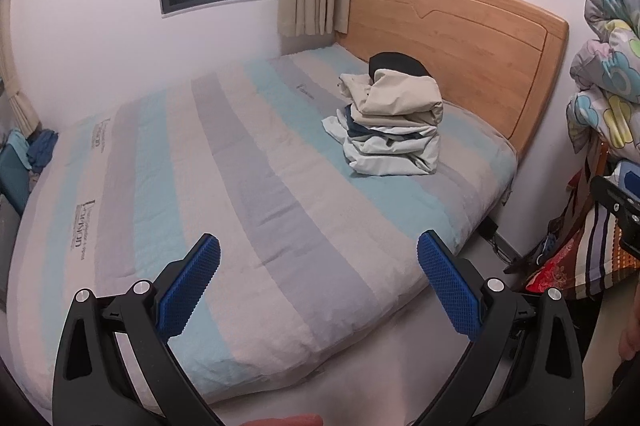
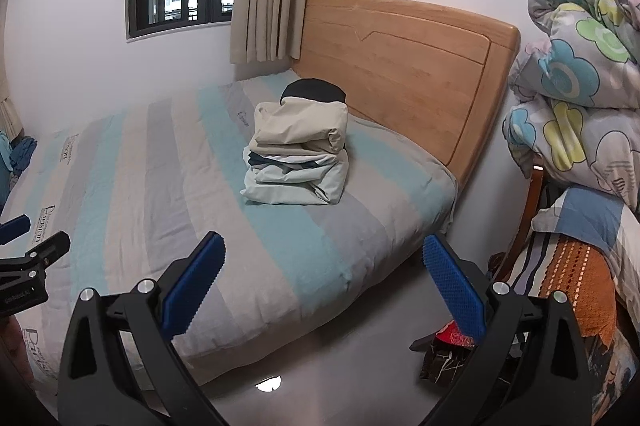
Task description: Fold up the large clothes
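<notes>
Both tools were empty and spread wide apart. The left tool (image 1: pixel 319 258) hung over the foot corner of the bed (image 1: pixel 248 186), and the right tool (image 2: pixel 322 258) hung over the bed's side edge and the floor (image 2: pixel 328 366). Nothing was between their blue pads (image 1: pixel 192 290).

The clothes pile (image 1: pixel 390 122) sat on the bed, up near the wooden headboard (image 1: pixel 460 38). A cream piece lay on top, with pale blue and dark blue cloth under it. It looked like a stack that was folded already, though the top piece was a bit lumpy. A dark round thing (image 1: pixel 396 60) peeked out behind the pile, right against the headboard. I could not tell what it was.

From both tools the pile lay ahead, toward the headboard and well apart from the pads. In the right tool's view the pile looked closer and more straight ahead, so I think the right hand was the nearer one. The pile's long side seemed to run across the bed, along the headboard.

The rest of the bed, from the pile down to the foot, was bare striped sheet. That was the open spot for spreading a big piece out. I think the next job was to reach toward the headboard and take a piece, or fetch one from the heap of bedding (image 2: pixel 580 74) beside the headboard.
</notes>
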A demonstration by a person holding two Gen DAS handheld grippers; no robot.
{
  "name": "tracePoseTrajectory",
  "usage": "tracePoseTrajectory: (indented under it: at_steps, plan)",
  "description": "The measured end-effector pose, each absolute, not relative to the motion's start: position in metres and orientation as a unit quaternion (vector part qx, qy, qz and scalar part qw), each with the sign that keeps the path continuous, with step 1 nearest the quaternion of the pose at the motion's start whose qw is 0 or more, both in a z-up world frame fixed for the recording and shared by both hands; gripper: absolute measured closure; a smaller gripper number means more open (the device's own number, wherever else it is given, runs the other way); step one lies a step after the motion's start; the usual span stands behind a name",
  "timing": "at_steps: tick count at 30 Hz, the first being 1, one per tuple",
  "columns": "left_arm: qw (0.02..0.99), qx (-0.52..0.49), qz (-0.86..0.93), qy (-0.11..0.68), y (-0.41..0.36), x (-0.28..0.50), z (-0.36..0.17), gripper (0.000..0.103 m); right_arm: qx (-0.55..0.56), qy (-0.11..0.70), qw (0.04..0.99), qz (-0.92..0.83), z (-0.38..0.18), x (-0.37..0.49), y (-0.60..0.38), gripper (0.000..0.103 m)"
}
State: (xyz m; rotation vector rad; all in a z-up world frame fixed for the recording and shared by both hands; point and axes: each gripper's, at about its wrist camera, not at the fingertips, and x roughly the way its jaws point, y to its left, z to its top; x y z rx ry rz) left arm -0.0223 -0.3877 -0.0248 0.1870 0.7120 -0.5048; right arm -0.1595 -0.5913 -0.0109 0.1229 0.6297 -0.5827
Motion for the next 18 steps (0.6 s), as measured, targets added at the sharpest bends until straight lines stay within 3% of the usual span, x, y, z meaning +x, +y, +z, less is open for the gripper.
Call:
tracePoseTrajectory:
  at_steps: [18]
  plan:
    - [0.903, 0.085, -0.246, 0.343, -0.3852, -0.0172, -0.0219, 0.006, 0.06, 0.308, 0.907, -0.282, -0.0131, -0.1545, -0.5966, 0.007]
